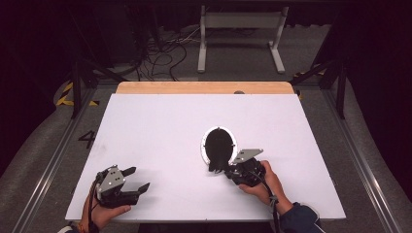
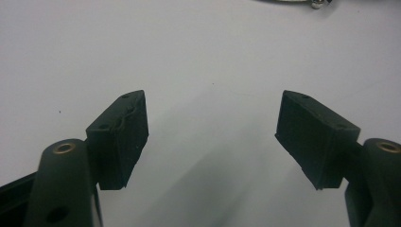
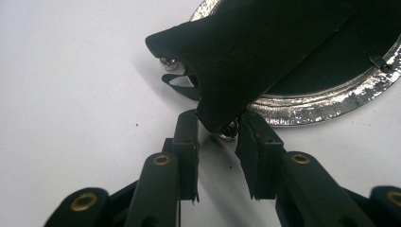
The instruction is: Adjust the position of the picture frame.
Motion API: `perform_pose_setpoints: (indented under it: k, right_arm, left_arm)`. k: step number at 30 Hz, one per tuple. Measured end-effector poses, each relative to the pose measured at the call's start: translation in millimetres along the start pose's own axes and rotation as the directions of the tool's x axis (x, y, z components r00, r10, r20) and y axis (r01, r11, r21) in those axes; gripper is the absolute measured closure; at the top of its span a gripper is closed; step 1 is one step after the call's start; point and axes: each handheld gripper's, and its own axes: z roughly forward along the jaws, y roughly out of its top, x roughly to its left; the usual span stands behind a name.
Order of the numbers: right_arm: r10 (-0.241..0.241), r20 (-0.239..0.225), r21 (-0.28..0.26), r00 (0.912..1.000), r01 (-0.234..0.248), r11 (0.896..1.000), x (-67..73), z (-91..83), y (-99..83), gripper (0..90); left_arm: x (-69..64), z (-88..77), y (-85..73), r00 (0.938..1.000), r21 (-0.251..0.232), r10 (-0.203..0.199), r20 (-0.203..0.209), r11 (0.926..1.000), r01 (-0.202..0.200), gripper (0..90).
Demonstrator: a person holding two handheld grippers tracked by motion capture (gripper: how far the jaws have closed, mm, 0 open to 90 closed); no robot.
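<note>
A round silver-rimmed disc (image 1: pixel 218 143) with a black face lies right of the middle of the white table (image 1: pixel 155 126). In the right gripper view its shiny rim (image 3: pixel 321 106) runs behind a black flap (image 3: pixel 265 52) that tilts toward me. The flap's lower corner, with a small metal knob (image 3: pixel 229 130), sits between the jaws of my right gripper (image 3: pixel 217 118), and both pads touch it. From above, the right gripper (image 1: pixel 221 170) meets the disc's near edge. My left gripper (image 1: pixel 138 178) rests at the front left, jaws wide apart over bare table (image 2: pixel 213 118).
A wooden strip (image 1: pixel 204 87) borders the table's far edge. Beyond it on the floor stand a white frame (image 1: pixel 240 39) and loose cables (image 1: pixel 165 53). A sliver of the silver rim (image 2: pixel 317 4) shows at the top of the left gripper view.
</note>
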Motion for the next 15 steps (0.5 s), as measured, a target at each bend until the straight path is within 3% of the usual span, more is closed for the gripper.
perform_pose_setpoints:
  k: [3,9,11,14,15]
  right_arm:
    - [0.029,-0.027,-0.026,0.9992,-0.03,0.999,-2.9,-2.2,-0.2,69.9]
    - [0.089,-0.091,-0.043,0.9919,-0.093,0.995,-7.9,4.0,-2.9,56.7]
    - [0.116,-0.12,-0.055,0.986,-0.123,0.991,-9.9,5.4,-3.5,53.6]
    - [0.174,-0.169,-0.075,0.9701,-0.189,0.979,-15.2,5.7,-3.8,50.8]
    - [0.174,-0.169,-0.075,0.9701,-0.189,0.979,-15.2,5.7,-3.8,50.8]
  left_arm:
    - [0.4,0.9,-0.2,0.9999,0.013,0.003,-0.01,0.9999,-0.003,26.3]
    - [1.7,2.8,-0.1,0.9996,0.031,-0.001,-0.029,0.9995,0.002,25.0]
    - [1.3,3.3,0.1,0.9995,0.033,0.001,-0.031,0.9995,0.0,25.0]
    - [1.2,4.8,0.0,0.9993,0.043,0.003,-0.037,0.9991,-0.001,24.8]
    - [1.2,4.8,0.0,0.9993,0.043,0.003,-0.037,0.9991,-0.001,24.4]
